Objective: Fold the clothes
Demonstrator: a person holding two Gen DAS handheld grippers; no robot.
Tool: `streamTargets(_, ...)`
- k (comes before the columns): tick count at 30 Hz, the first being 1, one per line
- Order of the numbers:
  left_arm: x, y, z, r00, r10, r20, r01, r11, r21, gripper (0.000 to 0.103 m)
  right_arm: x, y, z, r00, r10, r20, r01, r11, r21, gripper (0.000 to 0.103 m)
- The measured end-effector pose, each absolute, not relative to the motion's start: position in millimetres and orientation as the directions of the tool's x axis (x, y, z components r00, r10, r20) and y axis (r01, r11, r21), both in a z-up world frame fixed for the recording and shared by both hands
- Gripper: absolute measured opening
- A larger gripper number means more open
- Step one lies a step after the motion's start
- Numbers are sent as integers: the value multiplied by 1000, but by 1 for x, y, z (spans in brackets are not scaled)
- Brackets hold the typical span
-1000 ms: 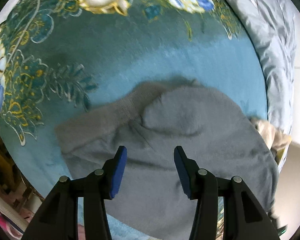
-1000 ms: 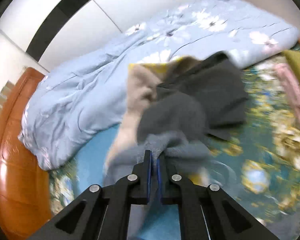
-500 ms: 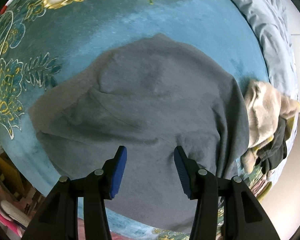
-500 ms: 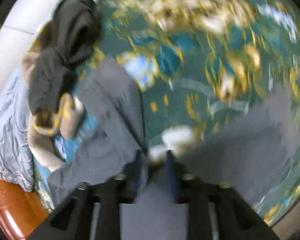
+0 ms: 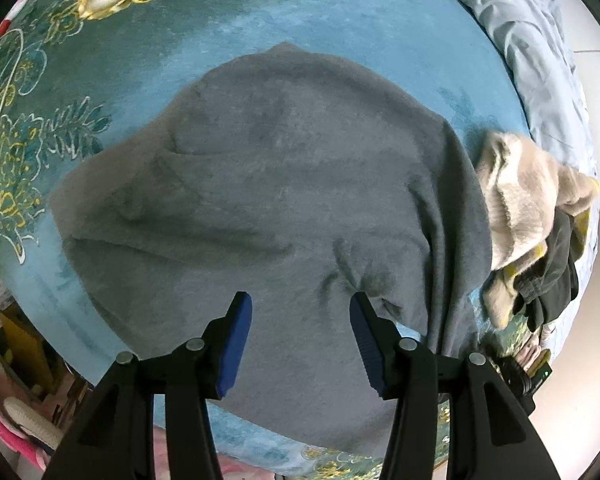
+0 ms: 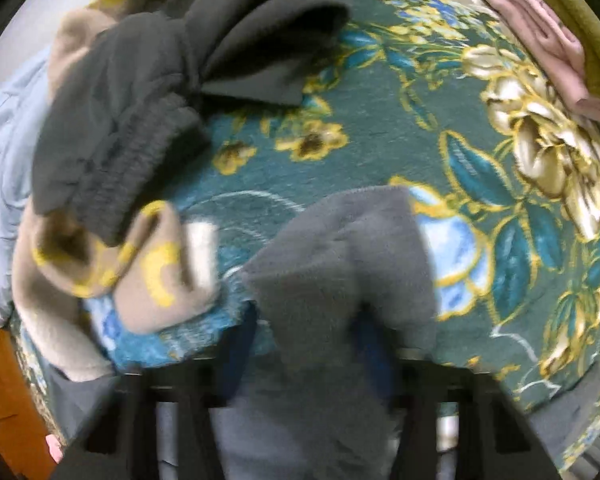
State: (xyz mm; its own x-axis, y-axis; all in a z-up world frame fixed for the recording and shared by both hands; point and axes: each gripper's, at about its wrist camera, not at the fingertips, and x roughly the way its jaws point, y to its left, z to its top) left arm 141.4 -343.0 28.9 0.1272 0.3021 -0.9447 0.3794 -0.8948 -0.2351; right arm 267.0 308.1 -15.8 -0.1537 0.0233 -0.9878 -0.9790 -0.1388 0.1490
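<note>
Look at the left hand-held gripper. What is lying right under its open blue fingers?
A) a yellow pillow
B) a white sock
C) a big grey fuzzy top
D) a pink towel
C: in the left wrist view the left hand-held gripper hangs with its jaws apart over the grey fuzzy top, which lies spread out on the teal flowered blanket.

No readable text, labels, brands or nos. in either view. Yellow marks on the beige garment (image 6: 152, 280) at 8 o'clock, right wrist view, are too blurred to tell.
</note>
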Motion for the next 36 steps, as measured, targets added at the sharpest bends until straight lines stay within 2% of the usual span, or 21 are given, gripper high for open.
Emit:
streamTargets(4,142,-351,28,123,305,-944,392,-889,-236,52,302,322,31,-299,64,-952,-948,-130,289,14)
streamTargets(7,142,-352,26,118,306,-945,393,-888,-238,52,349,328,103,-477,217,-852,-879,-126,460,14)
streamTargets(9,141,-353,25,117,305,-945,400,-886,-236,52,383,330,137,-512,340,-789,-856,-121,503,14)
streamTargets(12,139,-356,24,112,311,-944,420,-875,-239,52,416,347,114,-425,353,-834,-896,-37,442,14)
streamTargets(16,133,-356,24,100,320,-942,435,-866,-248,52,450,365,15,-363,176,-915,-896,205,395,14)
streamTargets(18,124,-357,25,83,337,-938,448,-853,-267,52,455,363,-7,-304,151,-941,-911,243,333,17)
streamTargets(20,112,-358,27,65,359,-931,465,-836,-290,52,458,361,-7,-291,156,-944,-913,248,323,18)
streamTargets(22,101,-359,28,47,381,-923,481,-819,-313,52,462,361,-2,-277,168,-946,-918,245,313,26)
streamTargets(24,90,-360,30,28,402,-915,497,-800,-336,52,466,362,16,-203,193,-960,-939,240,247,42)
streamTargets(26,79,-361,31,8,422,-907,512,-781,-359,56,469,365,36,-135,243,-961,-948,250,197,44)
streamTargets(28,65,-360,24,-6,468,-884,557,-732,-391,57,463,366,57,-177,285,-942,-941,233,247,45)
streamTargets(29,58,-360,19,-14,494,-869,585,-701,-408,57,455,367,62,-231,276,-933,-930,220,295,49)
streamTargets(30,50,-359,13,-23,522,-853,621,-661,-421,57,444,367,58,-302,233,-924,-910,219,352,53)
streamTargets(32,38,-357,-1,-35,564,-825,699,-576,-424,57,419,368,43,-444,128,-887,-854,240,462,54)
streamTargets(34,29,-353,-16,-24,562,-827,772,-515,-373,57,397,370,24,-484,72,-872,-823,302,482,54)
streamTargets(36,21,-351,-27,10,515,-857,817,-498,-290,57,379,376,7,-440,43,-897,-838,338,428,56)
